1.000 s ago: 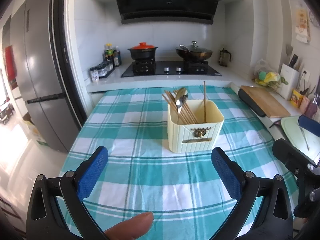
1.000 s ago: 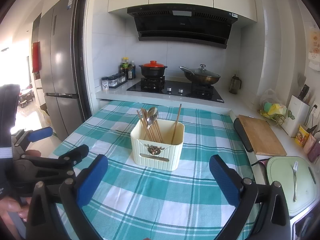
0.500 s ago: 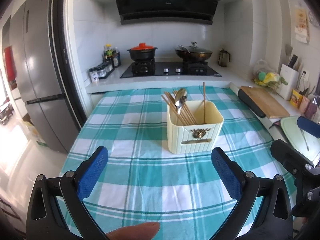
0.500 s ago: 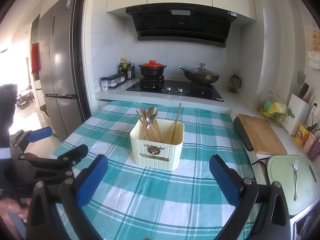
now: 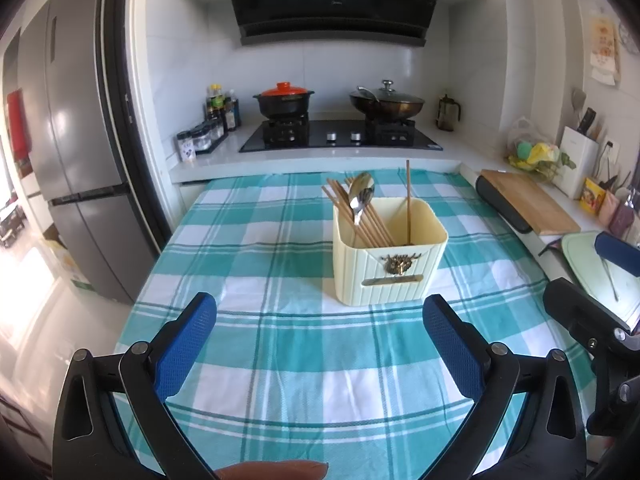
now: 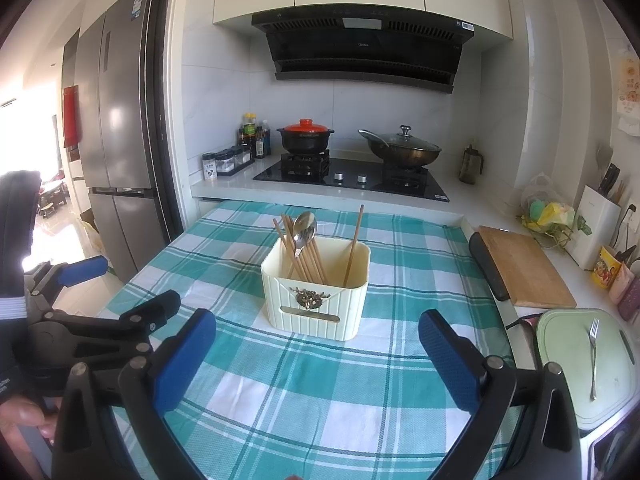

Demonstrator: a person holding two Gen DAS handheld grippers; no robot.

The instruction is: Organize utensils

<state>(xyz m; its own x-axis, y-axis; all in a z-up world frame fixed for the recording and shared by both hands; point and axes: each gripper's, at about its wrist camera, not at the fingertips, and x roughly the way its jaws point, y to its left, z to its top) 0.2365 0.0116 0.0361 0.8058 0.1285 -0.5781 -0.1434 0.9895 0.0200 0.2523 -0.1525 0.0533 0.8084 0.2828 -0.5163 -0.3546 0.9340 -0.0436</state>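
Teal-and-white checked cloth (image 5: 304, 368) covers the table from its near edge out to the white counter (image 5: 312, 160) at 12 o'clock. Its left edge drops to a sunlit floor at 9 o'clock, beside a steel fridge (image 5: 76, 152); its right edge meets a side counter at 3 o'clock. Broad bare cloth lies between both grippers and the holder.

Left gripper (image 5: 320, 344) hovers over the near cloth, its blue-padded fingers (image 5: 184, 348) spread wide, grasping nothing and touching nothing; a fingertip (image 5: 276, 470) shows at 6 o'clock. Right gripper (image 6: 316, 360) is likewise spread wide and empty, just above the cloth.

Cream ribbed utensil holder (image 6: 316, 296) stands upright on the cloth at about 12 o'clock from each gripper, well apart from both. It has a brass ornament on its front face. A bundle of wooden chopsticks (image 6: 304, 256) leans to the left inside it, a steel spoon (image 6: 304, 228) stands bowl-up against them, and a single chopstick (image 6: 354, 244) stands apart at the right side.

At 3 o'clock in the right wrist view, a fork (image 6: 593, 356) lies on a pale green board (image 6: 560, 380), off the cloth. Further out lies a wooden cutting board (image 6: 524, 268). On the hob (image 6: 352, 178) at 12 o'clock sit a red-lidded pot (image 6: 306, 138) and a lidded wok (image 6: 404, 150).
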